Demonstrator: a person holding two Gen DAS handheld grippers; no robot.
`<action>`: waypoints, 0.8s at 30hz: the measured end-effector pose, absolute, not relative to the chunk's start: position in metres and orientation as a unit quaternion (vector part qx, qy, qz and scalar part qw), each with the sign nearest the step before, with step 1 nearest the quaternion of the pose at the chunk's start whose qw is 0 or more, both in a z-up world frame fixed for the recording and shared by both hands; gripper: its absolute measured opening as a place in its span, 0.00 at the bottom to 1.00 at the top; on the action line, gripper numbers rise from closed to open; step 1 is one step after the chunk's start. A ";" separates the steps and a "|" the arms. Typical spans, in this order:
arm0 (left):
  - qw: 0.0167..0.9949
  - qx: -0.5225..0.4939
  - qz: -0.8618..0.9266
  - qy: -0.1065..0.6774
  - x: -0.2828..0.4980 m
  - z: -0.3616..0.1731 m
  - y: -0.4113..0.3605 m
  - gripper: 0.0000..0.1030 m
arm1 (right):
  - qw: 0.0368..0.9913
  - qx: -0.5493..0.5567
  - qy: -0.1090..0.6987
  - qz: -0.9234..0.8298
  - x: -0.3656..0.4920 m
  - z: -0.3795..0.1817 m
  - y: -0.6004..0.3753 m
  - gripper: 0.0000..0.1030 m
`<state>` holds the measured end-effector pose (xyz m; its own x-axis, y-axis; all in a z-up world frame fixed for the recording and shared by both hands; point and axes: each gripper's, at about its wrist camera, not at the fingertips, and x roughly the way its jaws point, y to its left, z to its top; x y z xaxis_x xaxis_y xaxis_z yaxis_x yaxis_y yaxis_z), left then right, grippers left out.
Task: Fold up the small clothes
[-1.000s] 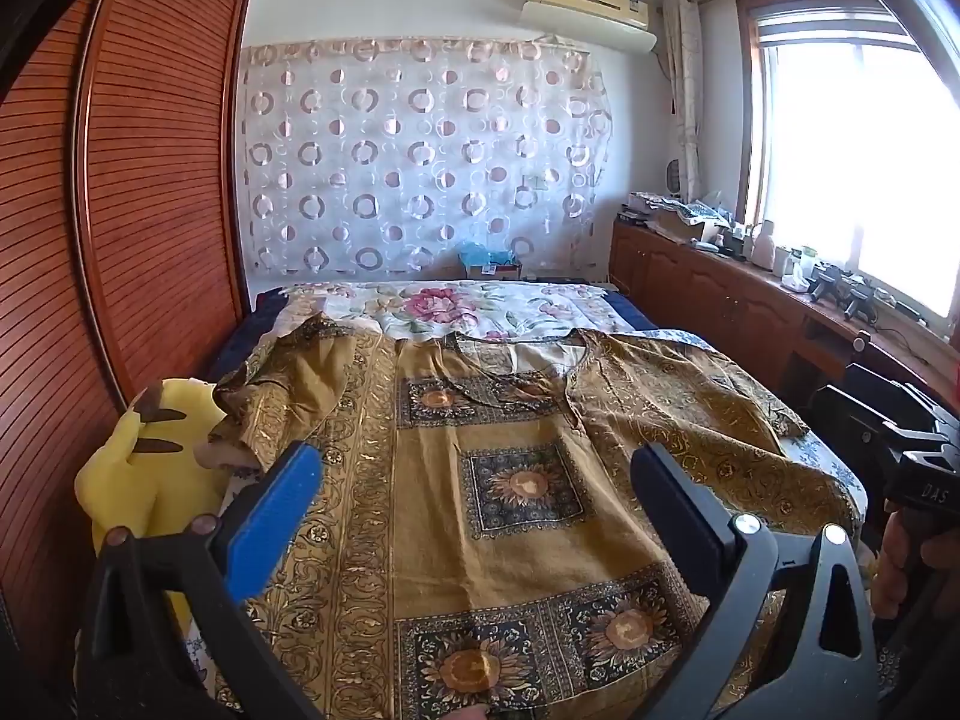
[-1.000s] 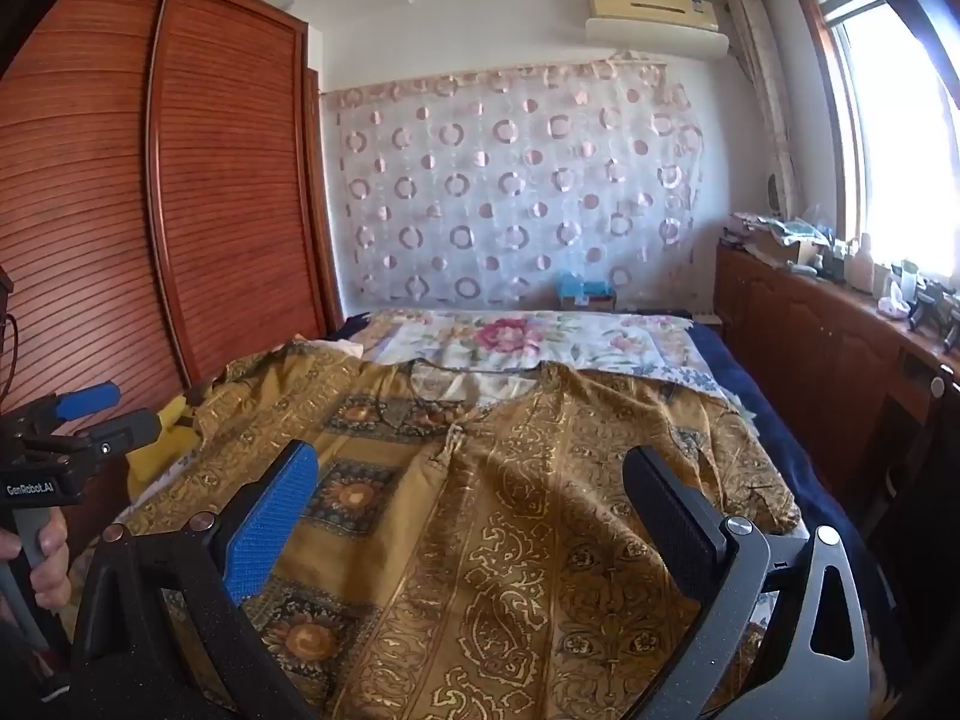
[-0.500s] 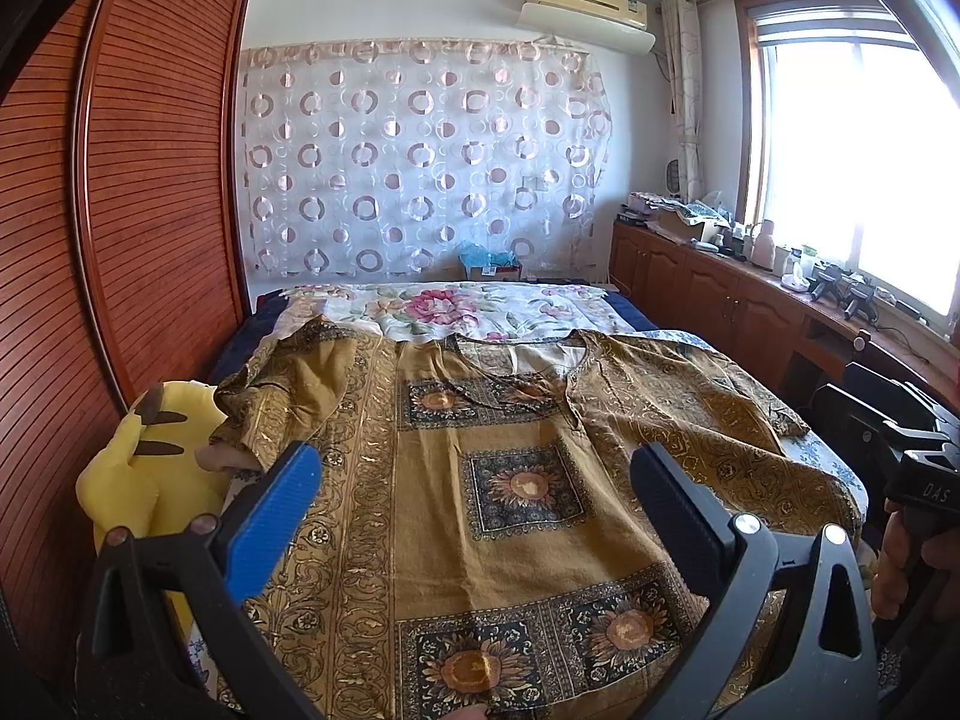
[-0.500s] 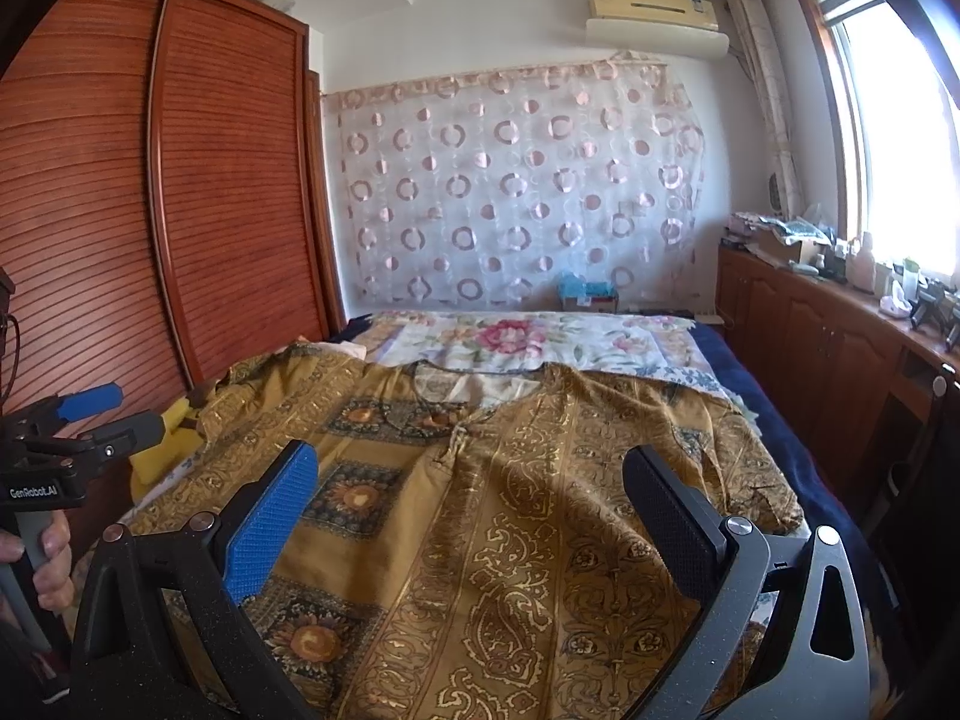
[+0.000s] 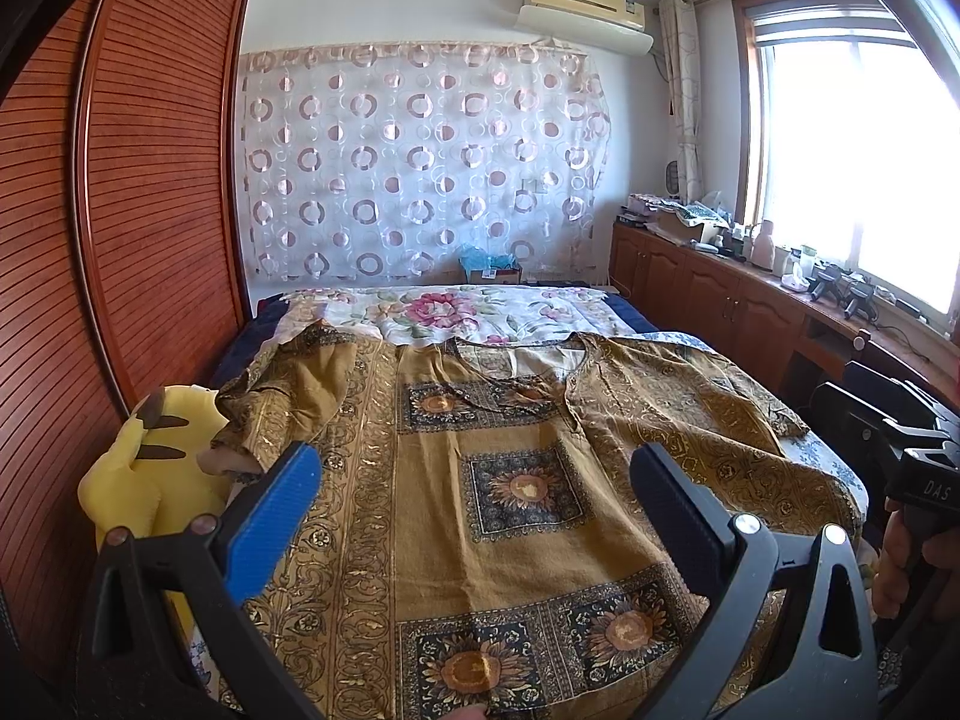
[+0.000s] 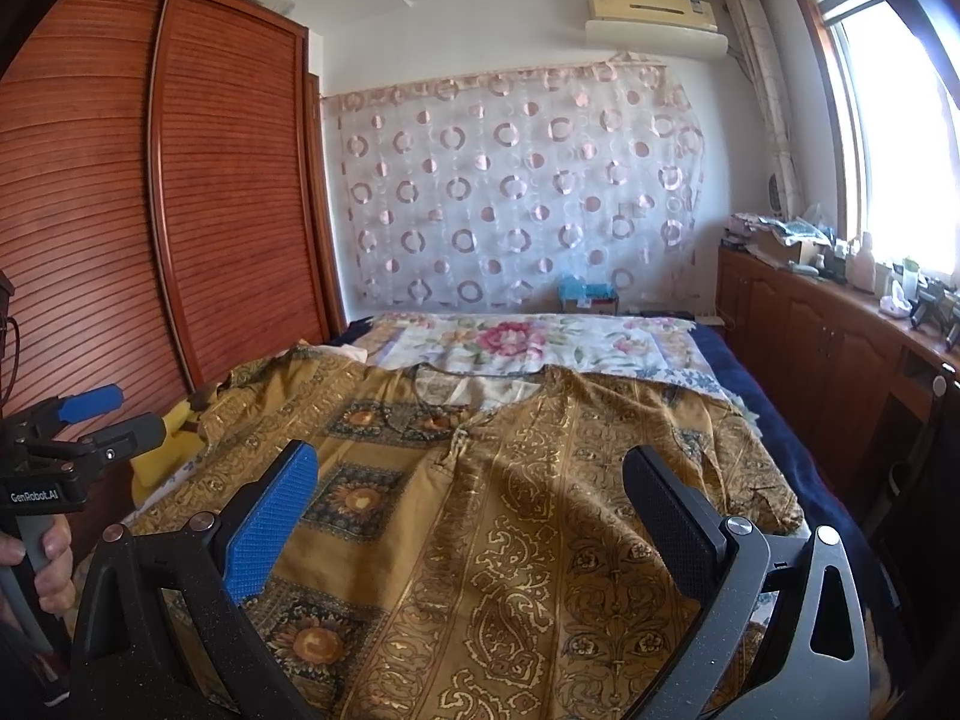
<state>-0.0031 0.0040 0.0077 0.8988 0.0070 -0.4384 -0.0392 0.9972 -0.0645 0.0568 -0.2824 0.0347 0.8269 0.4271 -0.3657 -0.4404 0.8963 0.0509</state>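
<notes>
L claw [image 5: 474, 504] & R claw [image 6: 471, 498] both agape, level over brown shirt [image 5: 516, 480], empty.

Bedroom: slatted wooden wardrobe [image 5: 150, 210] at left, circle-patterned curtain [image 5: 420, 162] behind bed [image 6: 744, 402], air conditioner [image 5: 585, 6], sunlit window [image 5: 852, 162] over cabinets [image 5: 708, 294].

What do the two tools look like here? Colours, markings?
Both alike: black speckled plastic frames with silver pivot bolts. On the left tool and the right tool, one finger has a blue textured pad, the other a black one. White "GenRobot.AI" lettering marks the left body.
</notes>
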 end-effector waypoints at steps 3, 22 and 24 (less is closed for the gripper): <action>0.974 -0.036 0.011 0.224 -0.003 0.008 0.004 1.00 | 0.956 -0.018 0.187 0.227 0.056 0.035 -0.283 1.00; 0.974 -0.034 0.012 0.223 -0.004 0.008 0.003 1.00 | 0.956 -0.016 0.186 0.228 0.055 0.033 -0.284 1.00; 0.974 -0.034 0.012 0.223 -0.004 0.008 0.003 1.00 | 0.956 -0.016 0.185 0.229 0.055 0.034 -0.283 1.00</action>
<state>-0.0036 0.0032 0.0076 0.9000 0.0080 -0.4357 -0.0380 0.9975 -0.0601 0.0554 -0.2830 0.0342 0.8268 0.4308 -0.3618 -0.4427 0.8950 0.0542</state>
